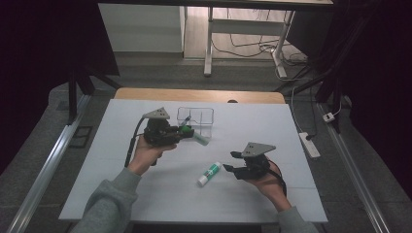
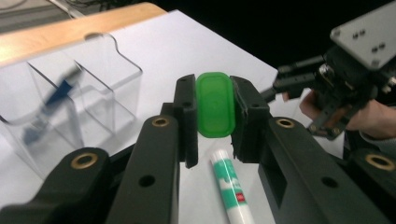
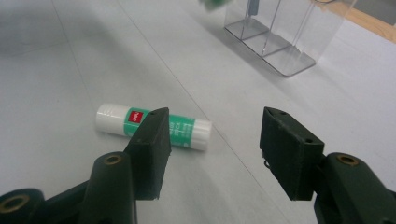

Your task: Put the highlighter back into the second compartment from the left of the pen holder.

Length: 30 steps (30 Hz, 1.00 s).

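Nearest the person, the right claw (image 1: 232, 161) hangs low over the white counter (image 1: 145, 194), its jaws spread wide with nothing between them. Just beyond it and to its left lies a glue stick (image 1: 209, 174), flat on the bare surface, touching nothing; in the right gripper view the glue stick (image 3: 154, 126) sits partly behind the left jaw, with open counter all around it. The front edge of the counter is well apart from both hands.

Farther out, the left claw (image 1: 187, 131) is held above the counter, clamped on a green-capped tube (image 1: 197, 137); in the left gripper view the green cap (image 2: 215, 104) fills the gap between the two jaws. Just behind it stands a clear plastic organizer (image 1: 195, 118) with divided compartments, holding a blurred blue item (image 2: 58, 95). Beyond the organizer a strip of white runs to the counter's wooden far edge (image 1: 199, 95).
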Each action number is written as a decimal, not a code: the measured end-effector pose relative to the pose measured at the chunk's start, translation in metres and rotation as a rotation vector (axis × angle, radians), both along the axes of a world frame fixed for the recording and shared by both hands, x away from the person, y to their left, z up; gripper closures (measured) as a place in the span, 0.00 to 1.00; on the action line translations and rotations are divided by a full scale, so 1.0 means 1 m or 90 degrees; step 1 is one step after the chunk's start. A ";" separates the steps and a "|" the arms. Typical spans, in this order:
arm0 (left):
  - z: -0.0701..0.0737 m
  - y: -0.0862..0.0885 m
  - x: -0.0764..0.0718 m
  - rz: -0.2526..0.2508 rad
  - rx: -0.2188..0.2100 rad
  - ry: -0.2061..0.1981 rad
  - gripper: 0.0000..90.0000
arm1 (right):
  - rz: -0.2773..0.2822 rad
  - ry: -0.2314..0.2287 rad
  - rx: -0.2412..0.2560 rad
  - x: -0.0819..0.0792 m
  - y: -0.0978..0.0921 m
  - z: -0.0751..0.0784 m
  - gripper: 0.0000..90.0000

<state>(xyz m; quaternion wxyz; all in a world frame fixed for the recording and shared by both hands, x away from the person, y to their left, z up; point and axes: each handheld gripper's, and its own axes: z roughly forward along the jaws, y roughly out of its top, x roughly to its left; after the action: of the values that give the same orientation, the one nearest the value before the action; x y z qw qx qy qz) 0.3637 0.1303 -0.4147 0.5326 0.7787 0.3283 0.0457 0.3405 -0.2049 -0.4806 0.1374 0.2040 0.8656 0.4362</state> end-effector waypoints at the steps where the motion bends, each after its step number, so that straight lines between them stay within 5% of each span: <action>1: 0.004 0.001 0.002 0.002 0.001 -0.002 0.81 | 0.001 -0.001 0.000 0.001 -0.001 0.000 0.47; 17: 0.036 0.008 0.037 0.038 0.007 -0.013 0.81 | -0.009 0.000 -0.001 0.000 -0.006 -0.001 0.46; 30: 0.047 0.009 0.068 0.067 0.047 -0.007 0.81 | -0.014 0.007 0.004 -0.001 -0.012 -0.003 0.46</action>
<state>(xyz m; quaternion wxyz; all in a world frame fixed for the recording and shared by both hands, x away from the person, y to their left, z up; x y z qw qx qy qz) 0.4320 0.1391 -0.3679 0.5025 0.7791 0.3639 0.0902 0.3399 -0.2171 -0.4833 0.1367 0.2164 0.8628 0.4359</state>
